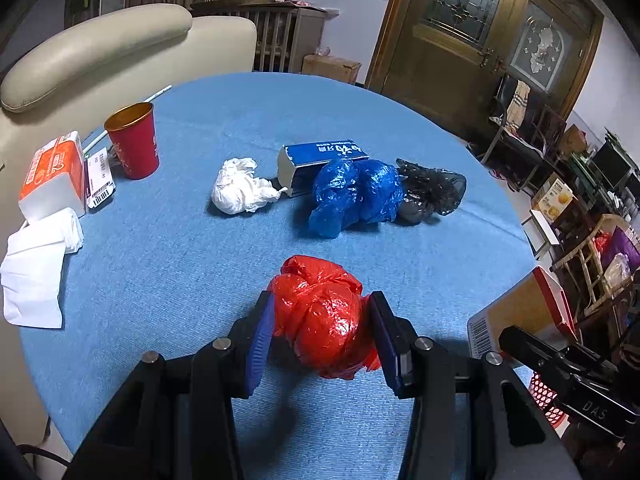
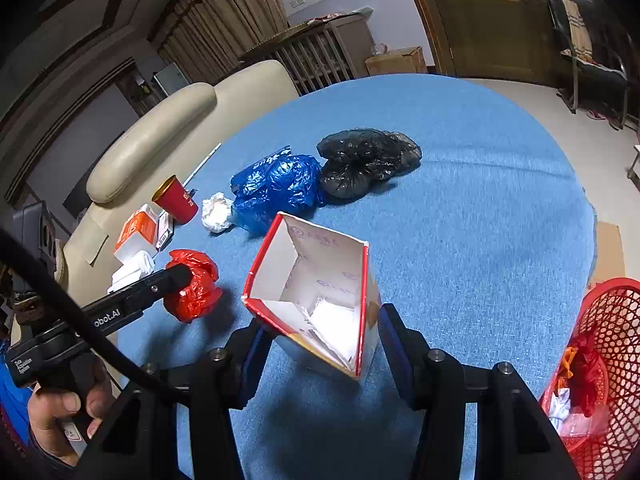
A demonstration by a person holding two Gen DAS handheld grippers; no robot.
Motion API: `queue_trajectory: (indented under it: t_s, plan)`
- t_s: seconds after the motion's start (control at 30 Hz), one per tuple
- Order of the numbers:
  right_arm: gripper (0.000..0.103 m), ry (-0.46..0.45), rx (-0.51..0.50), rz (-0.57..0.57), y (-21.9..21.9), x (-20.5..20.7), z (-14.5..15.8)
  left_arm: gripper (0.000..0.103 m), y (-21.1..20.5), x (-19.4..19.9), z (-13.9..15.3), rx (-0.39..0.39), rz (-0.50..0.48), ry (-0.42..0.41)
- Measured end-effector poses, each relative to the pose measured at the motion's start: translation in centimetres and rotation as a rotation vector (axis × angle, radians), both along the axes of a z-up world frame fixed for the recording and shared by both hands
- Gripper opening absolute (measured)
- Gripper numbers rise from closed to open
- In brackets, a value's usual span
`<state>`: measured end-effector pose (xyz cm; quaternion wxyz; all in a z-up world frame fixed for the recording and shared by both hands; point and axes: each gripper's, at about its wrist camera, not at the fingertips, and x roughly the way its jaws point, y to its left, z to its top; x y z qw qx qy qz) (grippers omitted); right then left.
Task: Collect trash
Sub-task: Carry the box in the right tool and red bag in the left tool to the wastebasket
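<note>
Left fingers [image 1: 320, 328] clamp a red bag [image 1: 322, 320], held just above the blue worktop [image 1: 180, 272] at its near edge. Right fingers [image 2: 320, 330] clamp an open carton [image 2: 316, 292], tilted, paper scraps inside. Right of it, off the worktop: a red basket [image 2: 616, 320] holding trash. Farther on the worktop: white wad [image 1: 240, 186], blue box [image 1: 320, 154], blue bag [image 1: 356, 196], black bag [image 1: 432, 190]. Far left: red cup [image 1: 134, 142], tissue pack [image 1: 54, 174].

Both views sharp, no motion blur. Even indoor light from above, a bit cool. Soft shadows under the jaws on the blue surface [image 1: 192, 248]. Glare spots on the red bag [image 1: 324, 320]. Heavy fisheye bending, black vignette in the corners; background room dimmer.
</note>
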<state>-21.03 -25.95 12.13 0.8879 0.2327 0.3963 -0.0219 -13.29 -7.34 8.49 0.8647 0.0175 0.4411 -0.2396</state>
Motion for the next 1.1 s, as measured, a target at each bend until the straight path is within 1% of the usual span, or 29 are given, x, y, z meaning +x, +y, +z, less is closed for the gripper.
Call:
queue_trajectory:
  t_s: [0.23, 0.63, 0.8, 1.1]
  plan:
    - [0.056, 0.011, 0.026, -0.013, -0.6, -0.2, -0.6, 0.049, -0.4, 0.1, -0.5, -0.002, -0.003, 0.024]
    - [0.056, 0.032, 0.068, -0.040, -1.4, -0.6, -1.6, 0.049, -0.4, 0.1, -0.8, 0.003, -0.001, 0.032]
    - [0.057, 0.051, 0.094, -0.057, -1.9, -0.7, -2.3, 0.049, -0.4, 0.2, -1.3, -0.001, 0.004, 0.055]
    - [0.057, 0.046, 0.126, -0.082, -2.8, -1.1, -2.8, 0.049, -0.7, 0.1, -1.3, 0.008, 0.001, 0.055]
